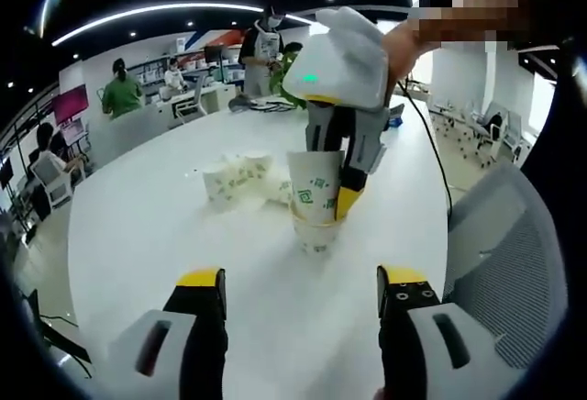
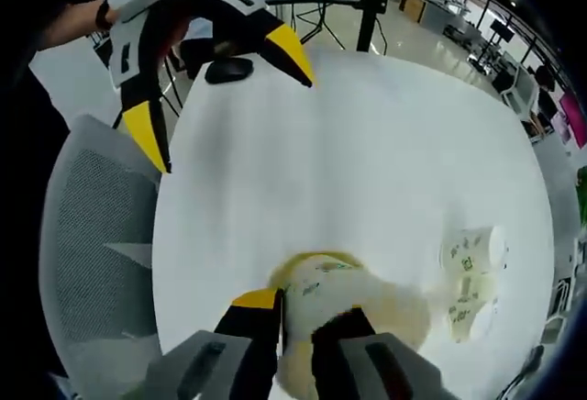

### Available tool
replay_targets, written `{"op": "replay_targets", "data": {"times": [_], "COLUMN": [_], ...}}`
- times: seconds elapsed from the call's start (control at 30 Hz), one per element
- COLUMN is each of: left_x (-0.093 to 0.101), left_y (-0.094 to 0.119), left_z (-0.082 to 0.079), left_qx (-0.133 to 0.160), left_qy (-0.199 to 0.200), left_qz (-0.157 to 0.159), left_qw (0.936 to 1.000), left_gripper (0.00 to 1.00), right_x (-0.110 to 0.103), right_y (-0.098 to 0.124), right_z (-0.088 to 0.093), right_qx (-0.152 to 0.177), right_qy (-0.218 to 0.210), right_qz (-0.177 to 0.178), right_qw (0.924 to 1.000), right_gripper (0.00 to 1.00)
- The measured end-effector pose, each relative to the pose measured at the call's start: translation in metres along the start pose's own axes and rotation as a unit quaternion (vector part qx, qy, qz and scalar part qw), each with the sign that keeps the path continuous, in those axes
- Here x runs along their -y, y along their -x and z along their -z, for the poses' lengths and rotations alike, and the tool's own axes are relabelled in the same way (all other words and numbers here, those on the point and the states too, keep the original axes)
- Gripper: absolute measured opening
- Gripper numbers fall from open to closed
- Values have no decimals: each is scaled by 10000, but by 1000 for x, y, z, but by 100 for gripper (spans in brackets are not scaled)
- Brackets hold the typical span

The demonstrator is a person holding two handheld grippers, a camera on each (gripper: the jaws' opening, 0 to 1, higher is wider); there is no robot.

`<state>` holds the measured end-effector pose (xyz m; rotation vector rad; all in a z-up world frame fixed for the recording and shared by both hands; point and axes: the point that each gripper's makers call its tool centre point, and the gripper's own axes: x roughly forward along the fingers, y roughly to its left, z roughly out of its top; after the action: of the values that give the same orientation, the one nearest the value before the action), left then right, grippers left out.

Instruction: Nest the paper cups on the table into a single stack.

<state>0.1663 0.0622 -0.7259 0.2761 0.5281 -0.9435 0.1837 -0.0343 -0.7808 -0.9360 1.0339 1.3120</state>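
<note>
Two cups matter for my next move: the upper cup (image 1: pixel 315 186) pinched at its rim by my right claw (image 1: pixel 348 175), and the lower cup (image 1: pixel 316 233) it is partly seated in, at centre frame in the left gripper view. Both stand upright, axes roughly in line, so I judge a straight push down finishes the nesting. Loose cups (image 1: pixel 237 178) lie tipped just left of them on the white surface (image 1: pixel 147 226). My left claw (image 1: pixel 301 294) hangs spread and empty, well short of the stack.
</note>
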Motion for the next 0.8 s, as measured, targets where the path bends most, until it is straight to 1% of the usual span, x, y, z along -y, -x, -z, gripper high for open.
{"op": "replay_targets", "data": {"times": [0.13,0.43,0.57,0.73,0.8], "left_x": [-3,-3,-2,-3,-3], "left_y": [0,-4,-5,-5,-5], "left_z": [0,1,0,-1,0], "left_qx": [12,6,22,19,9], "left_qy": [17,-2,-6,-15,-23], "left_qz": [-18,14,24,13,16], "left_qw": [10000,10000,10000,10000,10000], "left_gripper": [65,65,65,65,65], "right_x": [1,2,-2,-2,0], "right_y": [0,2,7,10,11], "right_z": [1,3,0,3,2], "right_qx": [-26,-70,-60,-46,-19], "right_qy": [40,97,120,122,94], "right_qz": [17,-7,-8,-4,7], "right_qw": [10000,9999,9999,9999,10000], "right_gripper": [10,15,17,20,24]}}
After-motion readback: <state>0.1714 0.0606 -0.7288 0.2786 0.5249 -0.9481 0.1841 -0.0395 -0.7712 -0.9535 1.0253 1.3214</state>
